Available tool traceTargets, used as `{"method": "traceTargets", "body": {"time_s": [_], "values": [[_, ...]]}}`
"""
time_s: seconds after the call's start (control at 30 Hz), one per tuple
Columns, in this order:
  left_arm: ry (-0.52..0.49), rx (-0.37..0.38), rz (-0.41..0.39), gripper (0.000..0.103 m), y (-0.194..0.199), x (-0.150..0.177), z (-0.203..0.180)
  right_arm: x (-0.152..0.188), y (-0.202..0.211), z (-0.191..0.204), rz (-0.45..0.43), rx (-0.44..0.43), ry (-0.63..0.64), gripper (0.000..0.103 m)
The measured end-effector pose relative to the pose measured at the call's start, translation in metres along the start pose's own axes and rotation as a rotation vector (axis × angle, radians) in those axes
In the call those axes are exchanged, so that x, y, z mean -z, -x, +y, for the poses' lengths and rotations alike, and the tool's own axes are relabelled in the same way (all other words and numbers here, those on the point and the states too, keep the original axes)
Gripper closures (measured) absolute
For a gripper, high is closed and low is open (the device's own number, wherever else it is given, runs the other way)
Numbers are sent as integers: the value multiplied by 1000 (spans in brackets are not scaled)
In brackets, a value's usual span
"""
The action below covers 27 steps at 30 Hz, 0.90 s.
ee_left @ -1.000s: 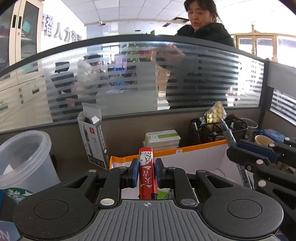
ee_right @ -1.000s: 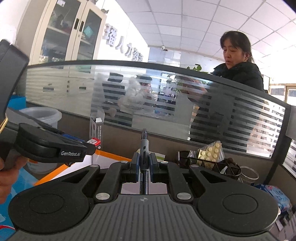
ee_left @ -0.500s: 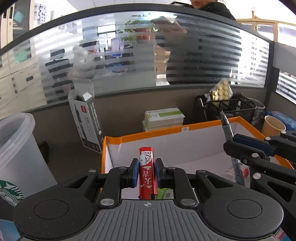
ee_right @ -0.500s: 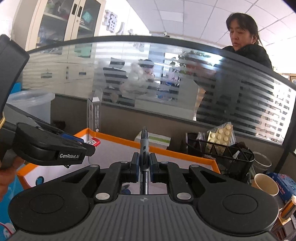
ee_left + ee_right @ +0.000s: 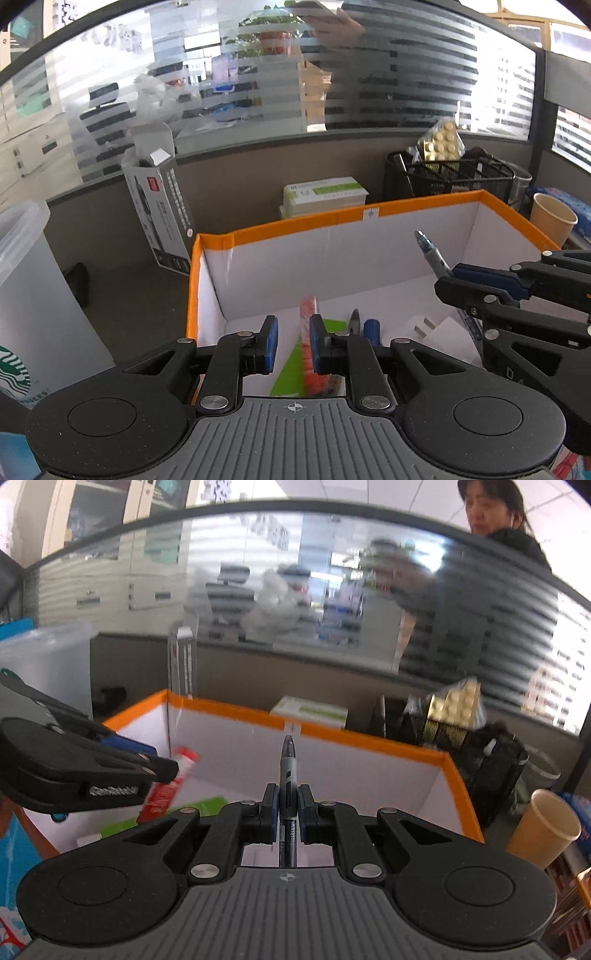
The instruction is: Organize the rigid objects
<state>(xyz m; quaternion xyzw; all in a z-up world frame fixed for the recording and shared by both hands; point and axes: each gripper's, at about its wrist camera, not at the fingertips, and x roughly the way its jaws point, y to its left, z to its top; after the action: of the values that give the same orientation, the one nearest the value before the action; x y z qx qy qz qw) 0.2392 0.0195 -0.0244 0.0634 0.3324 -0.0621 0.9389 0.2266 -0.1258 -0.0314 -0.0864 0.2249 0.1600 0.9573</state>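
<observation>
Broadly, the step in hand is depositing: both grippers hang over the orange-rimmed box (image 5: 369,216), which stands on the grey counter (image 5: 129,295) between a clear plastic tub (image 5: 22,280) and a black mesh organiser (image 5: 461,177).

The box floor already carries a green card (image 5: 295,365), a white plug adapter (image 5: 424,328) and a few pens.

The left gripper (image 5: 292,339) stands at a narrow opening. White box floor shows between its left pad and the red stick pack (image 5: 309,317). The pack is blurred while the gripper is sharp, and in the right wrist view it hangs tilted below the fingertips. It therefore appears to be loose and dropping into the near left part of the box, though a light touch on the right pad cannot be ruled out.

The right gripper (image 5: 288,808) is clamped on a grey marker pen (image 5: 288,760), tip pointing forward over the middle of the box.

Judged next: lift the left gripper clear, then lower the pen a little and part the right jaws, so that the pen lands flat among the other pens and does not bounce over the rim.
</observation>
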Motion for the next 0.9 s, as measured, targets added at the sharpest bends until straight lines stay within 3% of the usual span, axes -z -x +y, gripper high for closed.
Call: {"method": "traceTargets", "body": {"time_s": [0.33, 0.47, 0.57, 0.63, 0.7, 0.77, 0.8, 0.9], "values": [[-4, 8, 13, 87, -5, 4, -3, 8, -12, 0, 71, -22, -10, 92], [-2, -6, 5, 83, 1, 4, -4, 6, -3, 0, 32, -6, -16, 52], [8, -14, -10, 82, 13, 5, -1, 3, 6, 0, 1, 36, 9, 48], [14, -30, -27, 77, 23, 5, 3, 1, 14, -1, -24, 48, 4, 42], [24, -44, -47, 58, 34, 5, 7, -1, 22, -1, -45, 51, -9, 32], [33, -46, -78, 48, 48, 7, 12, -2, 32, 1, -68, 58, -16, 27], [40, -46, -86, 39, 54, 8, 14, -1, 37, 3, -80, 60, -20, 19], [38, -89, -130, 27, 77, 16, 17, 0, 54, 11, -112, 70, -19, 6]]}}
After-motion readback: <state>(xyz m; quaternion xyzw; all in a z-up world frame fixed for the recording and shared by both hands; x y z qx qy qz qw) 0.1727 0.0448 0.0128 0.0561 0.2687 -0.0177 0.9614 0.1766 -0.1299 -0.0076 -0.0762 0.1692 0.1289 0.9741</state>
